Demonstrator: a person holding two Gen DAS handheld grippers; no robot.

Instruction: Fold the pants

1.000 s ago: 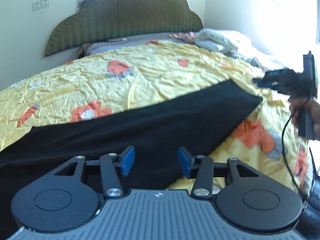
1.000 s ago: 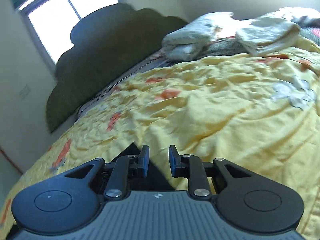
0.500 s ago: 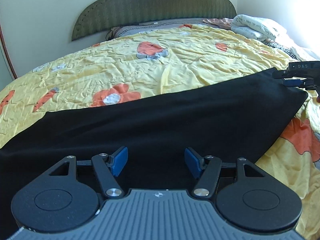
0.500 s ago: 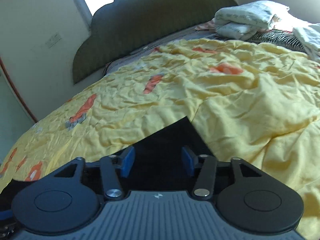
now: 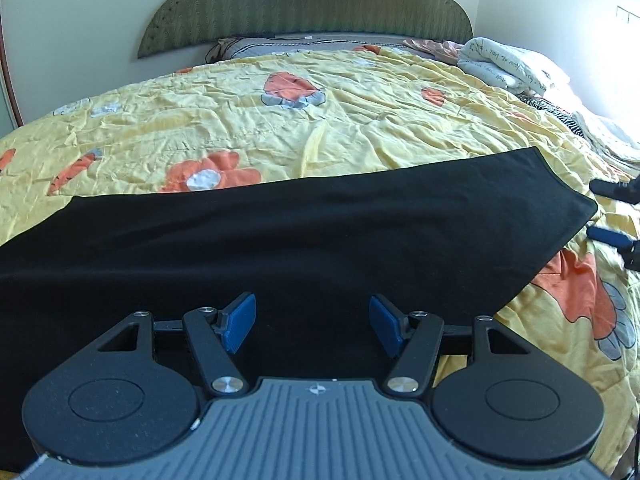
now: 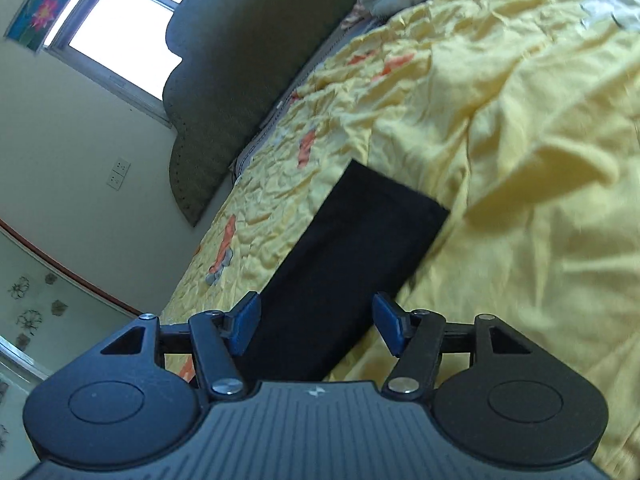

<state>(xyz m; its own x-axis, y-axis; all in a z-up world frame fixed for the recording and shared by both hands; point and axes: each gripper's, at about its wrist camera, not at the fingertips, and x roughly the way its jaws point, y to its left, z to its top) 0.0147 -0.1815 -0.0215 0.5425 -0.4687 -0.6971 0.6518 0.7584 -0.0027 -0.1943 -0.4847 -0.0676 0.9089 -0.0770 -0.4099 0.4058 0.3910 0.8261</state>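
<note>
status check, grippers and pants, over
Left gripper open over the black pants, nothing pinched. Right gripper has just been opening, jaws clear of the cloth. Pants lie flat on the yellow bedspread. Nothing in the way.

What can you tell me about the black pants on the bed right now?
The black pants lie flat as one long, smooth band across the yellow floral bedspread, looking like soft matte fabric with no visible seams or pockets. One squared end is seen from the right wrist view. Both the left hand-held gripper and the right hand-held gripper sit over the cloth with jaws apart, gripping nothing.
</note>
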